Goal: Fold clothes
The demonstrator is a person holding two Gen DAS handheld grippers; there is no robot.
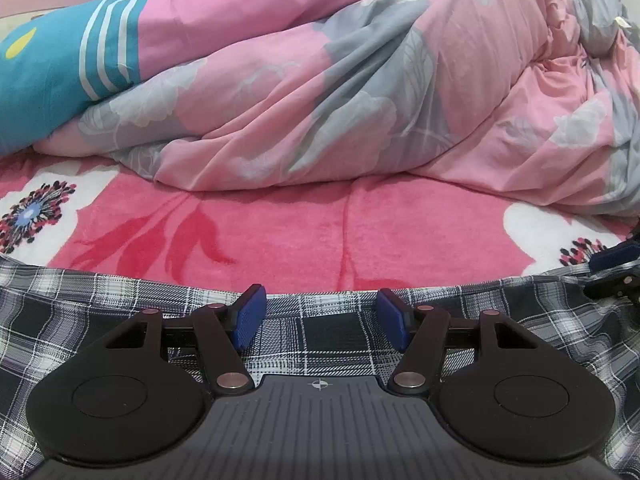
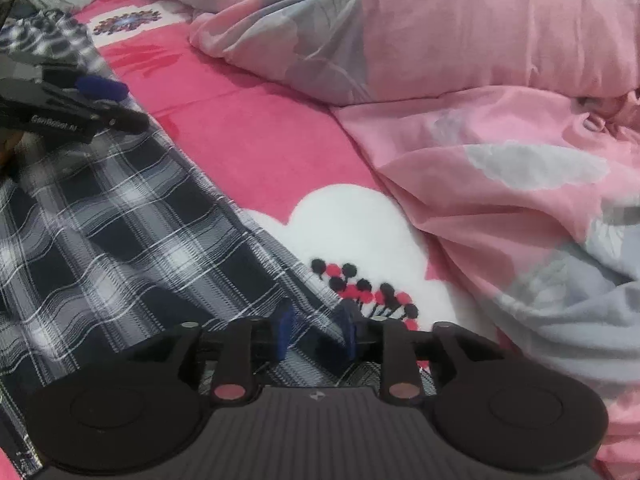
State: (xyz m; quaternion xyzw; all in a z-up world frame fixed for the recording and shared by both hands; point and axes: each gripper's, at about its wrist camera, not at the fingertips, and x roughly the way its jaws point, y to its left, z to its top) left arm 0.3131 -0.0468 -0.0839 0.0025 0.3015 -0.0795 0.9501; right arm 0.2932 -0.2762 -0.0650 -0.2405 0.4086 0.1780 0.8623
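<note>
At the far left of the left wrist view lies a teal pillow (image 1: pixel 48 68) with white stripes and a yellow spot, its cloth smooth and taut. Beside it a pink and grey floral duvet (image 1: pixel 340 92) bulges in soft, rumpled folds across the back of the bed. In front of it spreads a fleecy pink blanket (image 1: pixel 304 224) printed with large white flowers and dotted centres. The plaid garment (image 1: pixel 320 336), a thin woven cloth in navy, black and white checks, lies flat along the near edge of the bed, on top of the blanket. The left tool (image 1: pixel 322 312) hangs over it with its ribbed blue pads wide apart and nothing pressed between them.

In the right wrist view the left tool shows at the far left as a black body with a blue tip, resting over the plaid garment, which runs as a long band down to the lower middle. The right tool (image 2: pixel 318 334) stands narrowly parted astride the garment's right hem; the blur hides whether its pads press the cloth. To the right a white blanket flower (image 2: pixel 360 232) with black and red dots lies bare, then the duvet heaps up.
</note>
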